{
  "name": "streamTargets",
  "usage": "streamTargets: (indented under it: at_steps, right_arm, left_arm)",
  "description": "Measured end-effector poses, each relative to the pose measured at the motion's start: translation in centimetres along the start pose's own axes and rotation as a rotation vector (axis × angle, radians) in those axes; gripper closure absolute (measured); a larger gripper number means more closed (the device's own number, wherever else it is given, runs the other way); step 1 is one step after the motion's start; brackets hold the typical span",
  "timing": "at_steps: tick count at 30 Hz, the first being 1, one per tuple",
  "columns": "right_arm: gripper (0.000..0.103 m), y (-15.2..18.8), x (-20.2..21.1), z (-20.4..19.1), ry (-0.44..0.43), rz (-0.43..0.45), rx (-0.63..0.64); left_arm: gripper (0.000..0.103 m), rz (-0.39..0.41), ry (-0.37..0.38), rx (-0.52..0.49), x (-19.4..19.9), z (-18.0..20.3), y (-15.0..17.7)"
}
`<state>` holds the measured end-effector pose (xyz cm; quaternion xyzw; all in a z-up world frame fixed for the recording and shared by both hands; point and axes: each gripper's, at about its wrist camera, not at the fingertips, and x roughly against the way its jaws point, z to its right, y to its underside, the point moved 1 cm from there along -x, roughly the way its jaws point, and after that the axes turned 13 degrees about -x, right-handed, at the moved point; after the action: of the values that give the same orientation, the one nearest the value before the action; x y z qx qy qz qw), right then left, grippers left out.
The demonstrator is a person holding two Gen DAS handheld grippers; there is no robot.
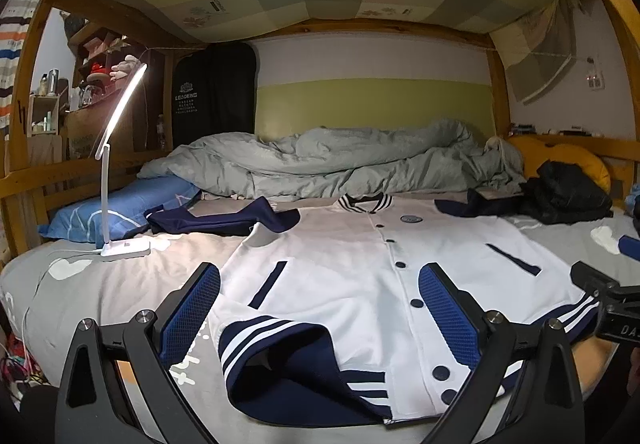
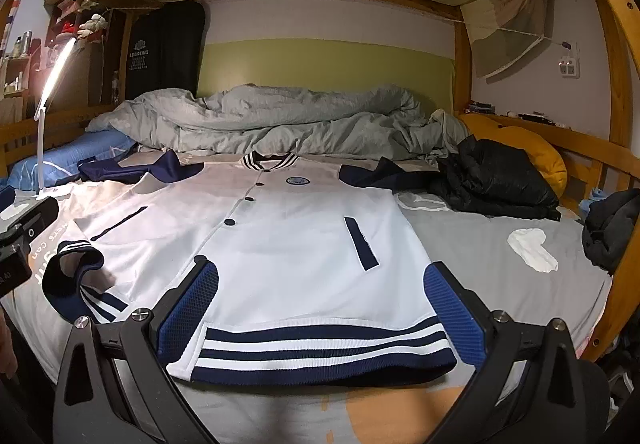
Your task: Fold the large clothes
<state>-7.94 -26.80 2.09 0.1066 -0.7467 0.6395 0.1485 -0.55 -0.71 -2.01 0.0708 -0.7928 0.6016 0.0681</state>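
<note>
I'm hovering both tongs over the near end of the bed (image 2: 480, 244) — the white varsity jacket (image 1: 340, 264) is lying front-up on the grey sheet, collar toward the crumpled grey duvet (image 1: 340, 160), navy sleeves spreading out to either side. My left tongs (image 1: 320, 312) are gaping wide, nothing between the blue pads, sitting over the near hem corner where the striped navy rib is flipping up and showing its dark inside. My right tongs (image 2: 324, 312) are spread wide too, framing the other stretch of striped hem (image 2: 320, 352), which is lying flat — not touching it as far as I can tell. A lit white desk lamp (image 1: 120, 172) is standing on the sheet by a blue pillow (image 1: 120, 204), and a black puffer jacket (image 2: 496, 180) is slumping beside a yellow cushion (image 2: 536, 152).
</note>
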Motion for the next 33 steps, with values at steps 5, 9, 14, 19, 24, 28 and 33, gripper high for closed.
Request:
streamTargets:
  at_steps: [5,9,14,19,24,28,33]
  right_arm:
    - [0.001,0.1,0.1,-0.2,-0.001,0.002,0.001]
    - [0.001,0.1,0.1,-0.2,-0.002,0.003,0.000]
    - [0.001,0.2,0.0,-0.2,-0.008,-0.008,-0.008]
    - [0.001,0.7,-0.4,-0.4,-0.014,-0.029,-0.001]
    - [0.001,1.4,-0.7,-0.2,-0.016,-0.046,0.000]
    - [0.001,1.7,-1.2,0.6,0.018,-0.055,0.013]
    - [0.001,1.4,-2.0,2.4,0.056,-0.071,-0.038]
  left_arm:
    - [0.002,0.009,0.010,-0.007,0.3,0.3,-0.1]
    - [0.002,-0.002,0.018,-0.003,0.1,0.3,0.0]
    - [0.002,-0.033,0.026,0.006,-0.5,0.2,0.4]
    - [0.002,-0.065,0.046,-0.005,-1.1,0.7,1.4]
    - [0.002,-0.125,0.029,-0.021,-2.2,0.5,2.7]
    - [0.002,-0.229,-0.052,0.000,-4.2,-1.4,4.4]
    - [0.002,-0.351,-0.071,0.038,-7.7,-3.6,7.2]
